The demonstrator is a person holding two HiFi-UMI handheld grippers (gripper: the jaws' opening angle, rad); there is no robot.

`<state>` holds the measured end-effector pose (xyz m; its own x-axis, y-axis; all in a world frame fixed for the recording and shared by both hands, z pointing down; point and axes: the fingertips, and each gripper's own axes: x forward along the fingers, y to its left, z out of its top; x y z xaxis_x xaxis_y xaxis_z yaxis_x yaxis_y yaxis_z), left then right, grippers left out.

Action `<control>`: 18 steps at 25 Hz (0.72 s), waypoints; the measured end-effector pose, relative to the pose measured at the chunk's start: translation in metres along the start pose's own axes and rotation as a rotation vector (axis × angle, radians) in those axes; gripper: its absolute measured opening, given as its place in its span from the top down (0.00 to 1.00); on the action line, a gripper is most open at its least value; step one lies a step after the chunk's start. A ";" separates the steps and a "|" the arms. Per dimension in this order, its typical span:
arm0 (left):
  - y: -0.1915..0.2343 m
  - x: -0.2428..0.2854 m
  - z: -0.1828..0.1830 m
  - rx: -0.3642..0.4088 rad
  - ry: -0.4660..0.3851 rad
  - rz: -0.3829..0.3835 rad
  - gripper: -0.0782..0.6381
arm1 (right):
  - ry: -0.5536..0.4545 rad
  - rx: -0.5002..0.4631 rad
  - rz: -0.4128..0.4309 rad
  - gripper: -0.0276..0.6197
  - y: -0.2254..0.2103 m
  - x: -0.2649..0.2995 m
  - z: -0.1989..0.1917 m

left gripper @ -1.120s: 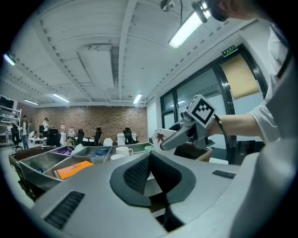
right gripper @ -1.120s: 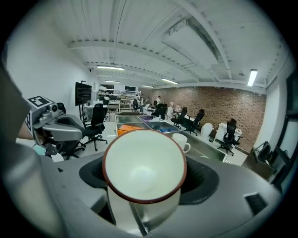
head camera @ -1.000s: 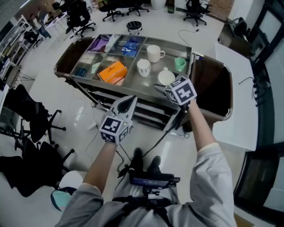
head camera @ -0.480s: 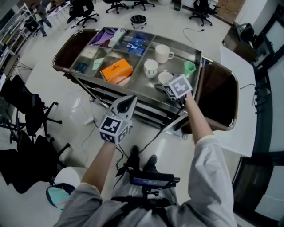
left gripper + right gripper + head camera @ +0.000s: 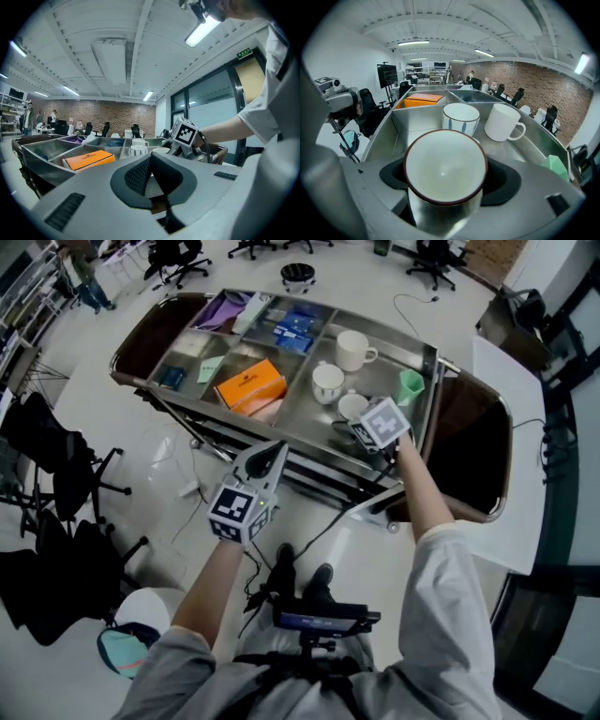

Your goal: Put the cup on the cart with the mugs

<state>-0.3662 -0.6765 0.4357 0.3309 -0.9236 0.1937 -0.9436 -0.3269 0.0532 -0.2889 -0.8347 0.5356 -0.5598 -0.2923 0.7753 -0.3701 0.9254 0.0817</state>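
The cup (image 5: 444,169), white inside with a dark rim, is clamped at both sides by the fingers of your right gripper (image 5: 356,418), which stand wide around it. It is low in the right-hand compartment of the cart (image 5: 380,133), near the front wall; whether it touches the steel bottom cannot be told. Nearer you, your left gripper (image 5: 273,455) hangs short of the cart's front edge, over the floor (image 5: 103,418), its fingers closed together on nothing. A strip of bare steel lies free between the cup and the front wall. Just beyond the cup a blue-striped mug (image 5: 461,118) crowds its far side, and a white handled mug (image 5: 502,122) stands behind that, to the right. A green cup (image 5: 555,167) sits by the compartment's end wall. Past the divider (image 5: 419,109) lies an orange box (image 5: 423,98), and farther compartments hold blue packets (image 5: 293,326) and a purple item (image 5: 225,313). A white desk (image 5: 511,390) flanks the cart's right end, and office chairs (image 5: 173,257) stand beyond.
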 end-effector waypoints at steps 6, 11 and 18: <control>-0.001 0.003 -0.003 -0.008 0.006 -0.012 0.89 | -0.019 -0.015 0.005 0.30 0.001 -0.001 -0.009; -0.004 0.006 -0.005 -0.009 0.012 -0.023 0.89 | -0.017 -0.041 -0.023 0.25 -0.004 -0.003 -0.006; 0.002 0.003 -0.008 -0.008 0.010 -0.018 0.89 | -0.068 -0.027 -0.032 0.25 -0.004 -0.016 0.001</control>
<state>-0.3668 -0.6784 0.4445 0.3482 -0.9153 0.2026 -0.9374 -0.3422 0.0649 -0.2796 -0.8337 0.5225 -0.5974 -0.3363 0.7280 -0.3684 0.9215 0.1233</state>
